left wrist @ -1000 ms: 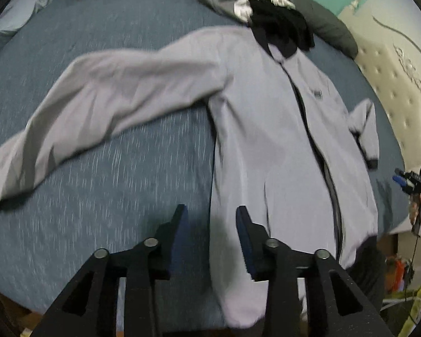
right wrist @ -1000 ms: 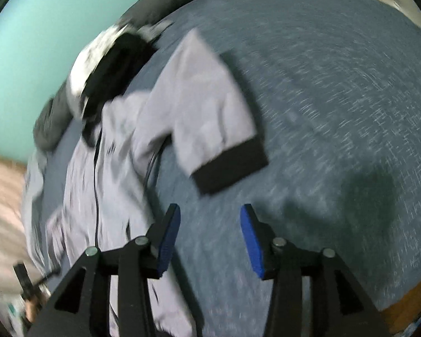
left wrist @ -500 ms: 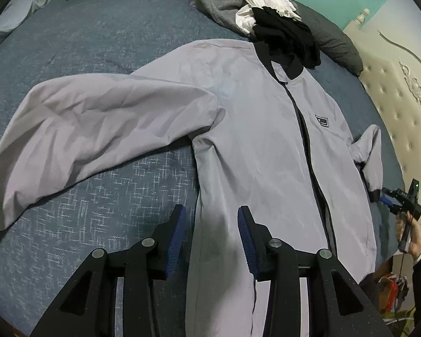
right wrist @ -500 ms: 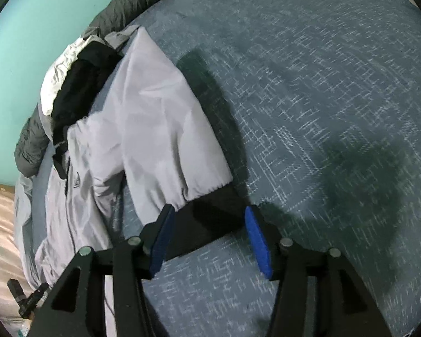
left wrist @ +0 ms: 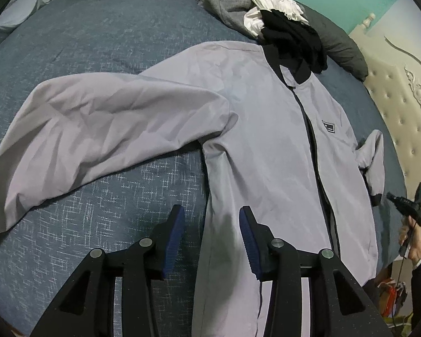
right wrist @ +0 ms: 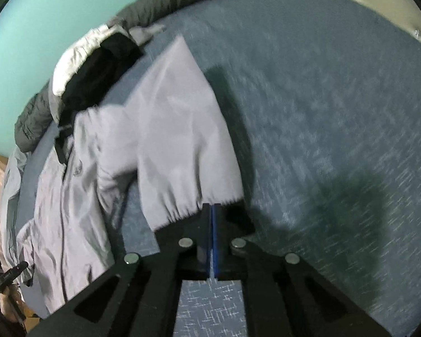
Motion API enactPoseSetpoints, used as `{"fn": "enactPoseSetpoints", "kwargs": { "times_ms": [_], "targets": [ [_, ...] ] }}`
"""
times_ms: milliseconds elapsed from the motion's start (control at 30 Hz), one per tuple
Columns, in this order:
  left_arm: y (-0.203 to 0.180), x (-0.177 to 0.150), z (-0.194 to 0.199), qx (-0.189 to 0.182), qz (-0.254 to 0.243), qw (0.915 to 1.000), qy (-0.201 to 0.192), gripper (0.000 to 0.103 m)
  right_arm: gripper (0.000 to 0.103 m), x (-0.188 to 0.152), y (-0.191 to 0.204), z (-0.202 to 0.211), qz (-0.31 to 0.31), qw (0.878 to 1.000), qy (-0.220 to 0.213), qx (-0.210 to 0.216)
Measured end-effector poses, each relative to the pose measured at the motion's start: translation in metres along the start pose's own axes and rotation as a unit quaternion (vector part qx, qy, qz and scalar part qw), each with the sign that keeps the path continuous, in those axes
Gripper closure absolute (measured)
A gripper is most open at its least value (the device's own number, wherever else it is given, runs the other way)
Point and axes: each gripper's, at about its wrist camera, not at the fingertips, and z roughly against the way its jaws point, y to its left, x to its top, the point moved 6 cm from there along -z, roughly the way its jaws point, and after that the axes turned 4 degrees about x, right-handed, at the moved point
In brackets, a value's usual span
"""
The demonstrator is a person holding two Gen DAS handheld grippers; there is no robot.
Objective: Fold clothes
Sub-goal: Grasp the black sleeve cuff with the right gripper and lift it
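Spread flat across the dark blue bedspread (left wrist: 98, 28) lies the thin, light grey zip-front jacket (left wrist: 266, 140), soft and slippery-looking. The left gripper (left wrist: 212, 219) hovers with its tongs spread above the side seam near the hem, at six o'clock. The right gripper (right wrist: 212, 210) is pinching the black ribbed cuff (right wrist: 238, 213), a firm hold for folding the sleeve inward.

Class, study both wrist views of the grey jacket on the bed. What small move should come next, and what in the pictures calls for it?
Probably carry the right claw, shut on the black cuff, inward to lay that sleeve across the jacket front. The jacket lies flat and zipped on the bed, and the left claw hangs open above its side edge, holding nothing.
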Motion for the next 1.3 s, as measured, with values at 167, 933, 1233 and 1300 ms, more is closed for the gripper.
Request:
{"fn": "enactPoseSetpoints", "kwargs": {
  "times_ms": [167,933,1233,1300],
  "targets": [
    [-0.003,0.002,0.007,-0.004,-0.002,1.0,-0.006,0.059,0.103,0.021,-0.009,0.03,-0.004,1.0,-0.016,0.01],
    [-0.006,-0.009,0.001,0.011,-0.006,0.9998,0.014,0.058,0.097,-0.012,-0.027,-0.02,-0.022,1.0,0.001,0.018],
    [-0.015,-0.005,0.004,0.005,-0.008,0.9999,0.01,0.058,0.098,0.041,-0.066,0.081,0.008,0.997,-0.075,-0.027],
    [-0.017,-0.006,0.004,0.004,-0.006,0.9999,0.009,0.058,0.098,0.055,-0.082,0.109,0.008,0.995,-0.091,-0.046]
  ]
}}
